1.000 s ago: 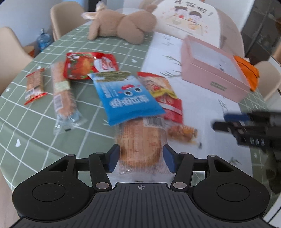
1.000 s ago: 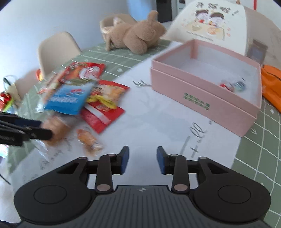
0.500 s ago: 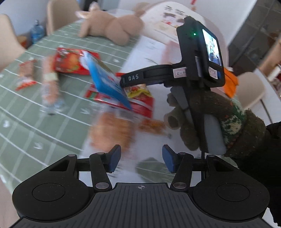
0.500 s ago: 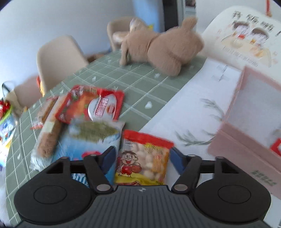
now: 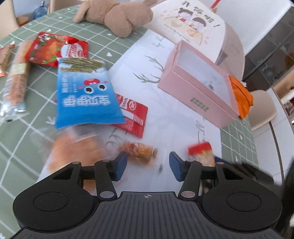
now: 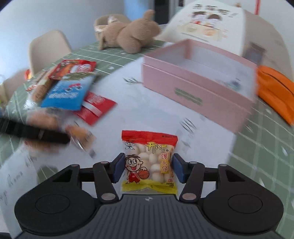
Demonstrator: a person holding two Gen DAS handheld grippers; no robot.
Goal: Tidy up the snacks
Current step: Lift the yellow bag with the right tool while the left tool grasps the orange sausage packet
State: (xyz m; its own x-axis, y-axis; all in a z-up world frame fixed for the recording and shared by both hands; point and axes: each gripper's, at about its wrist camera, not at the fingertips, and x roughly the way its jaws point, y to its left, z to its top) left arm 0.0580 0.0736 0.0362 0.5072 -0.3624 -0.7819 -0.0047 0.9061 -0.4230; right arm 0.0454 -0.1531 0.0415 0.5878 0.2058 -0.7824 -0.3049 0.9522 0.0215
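A small glossy packet of round puffs [image 6: 149,161], red band on top, cartoon boy on clear film, sits clamped between the blue fingers [image 6: 117,170] of the right gripper [image 6: 147,170], lifted above the white part of the tabletop [image 6: 147,114]. Ahead and right stands an open, rigid pink box [image 6: 198,92], an orange pouch [image 6: 275,92] touching its far end. The left gripper [image 5: 147,166] has its fingers apart over a small crinkled orange wrapper [image 5: 139,151]. Beyond lie a flat blue bag [image 5: 84,95] overlapping a red sachet [image 5: 133,117], and a plush toy [image 5: 117,16].
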